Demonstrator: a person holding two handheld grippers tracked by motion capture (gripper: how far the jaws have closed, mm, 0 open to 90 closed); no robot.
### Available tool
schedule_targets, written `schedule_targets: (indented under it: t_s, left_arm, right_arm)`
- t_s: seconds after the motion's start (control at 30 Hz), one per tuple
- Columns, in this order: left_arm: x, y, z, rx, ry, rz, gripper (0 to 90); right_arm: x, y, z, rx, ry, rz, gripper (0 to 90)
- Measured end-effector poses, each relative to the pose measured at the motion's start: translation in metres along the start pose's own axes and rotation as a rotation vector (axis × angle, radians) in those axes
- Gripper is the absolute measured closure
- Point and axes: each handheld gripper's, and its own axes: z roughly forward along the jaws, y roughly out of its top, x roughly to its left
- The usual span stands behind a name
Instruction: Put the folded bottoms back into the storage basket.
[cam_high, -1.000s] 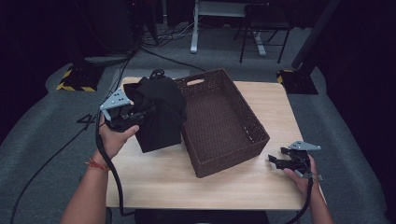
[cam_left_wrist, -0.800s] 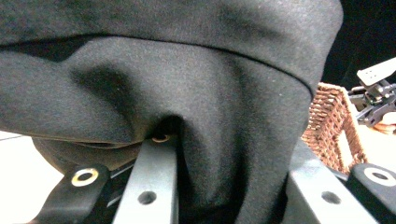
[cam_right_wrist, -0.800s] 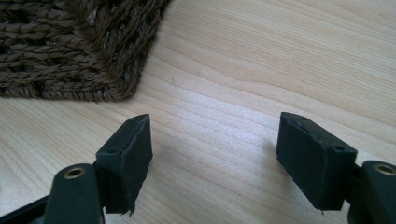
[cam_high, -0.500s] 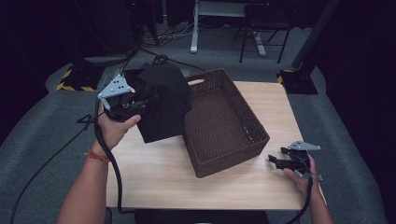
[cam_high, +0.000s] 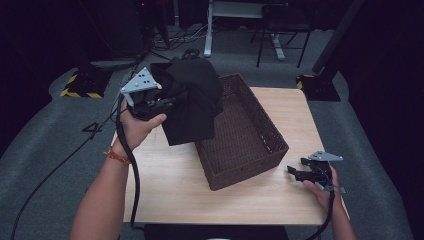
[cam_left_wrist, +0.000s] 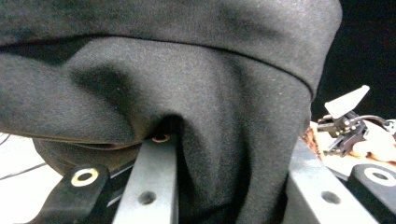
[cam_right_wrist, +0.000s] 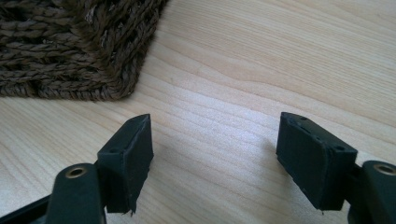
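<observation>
High view: left gripper (cam_high: 162, 103) clamped on black cloth (cam_high: 192, 100) left of basket (cam_high: 240, 132); hanging folds could snag its rim; right gripper (cam_high: 305, 174) apart on bench (cam_high: 175, 185)

A light wooden table (cam_high: 180, 190) bears a dark woven basket (cam_high: 250, 150) lying directly on it.

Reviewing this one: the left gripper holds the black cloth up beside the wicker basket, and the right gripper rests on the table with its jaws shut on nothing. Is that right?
Not quite. The right gripper has its jaws wide apart over bare table, as the right gripper view shows. The rest stands: the left gripper holds the black cloth up beside the wicker basket.
</observation>
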Motion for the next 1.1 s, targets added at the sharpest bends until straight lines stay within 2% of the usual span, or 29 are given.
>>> schedule_targets:
  t_s: [0.1,0.27,0.37,0.4,0.6,0.87,1.1]
  left_arm:
    - [-0.006,0.002,0.014,0.004,-0.034,0.001,73.9]
    - [-0.011,0.0,0.029,0.014,-0.063,0.001,73.9]
    - [-0.016,-0.003,0.046,0.025,-0.095,-0.004,73.9]
    - [-0.016,-0.003,0.046,0.025,-0.095,-0.004,73.9]
    - [-0.026,-0.004,0.069,0.027,-0.156,-0.01,73.9]
    - [-0.036,-0.008,0.094,0.048,-0.194,-0.012,73.9]
    - [-0.043,-0.027,0.117,0.095,-0.22,-0.03,73.8]
  right_arm:
    - [0.0,0.0,0.0,0.0,0.001,0.001,27.6]
    - [0.0,0.0,0.0,0.0,0.001,0.001,27.6]
    - [0.0,0.0,0.0,0.001,-0.001,-0.001,27.6]
    - [0.0,0.0,0.0,0.001,-0.001,-0.001,27.6]
    - [0.0,0.0,0.0,0.001,-0.002,-0.003,27.6]
    - [0.001,0.0,0.0,0.003,-0.003,-0.006,27.3]
    - [0.001,0.0,0.0,0.003,-0.004,-0.011,27.2]
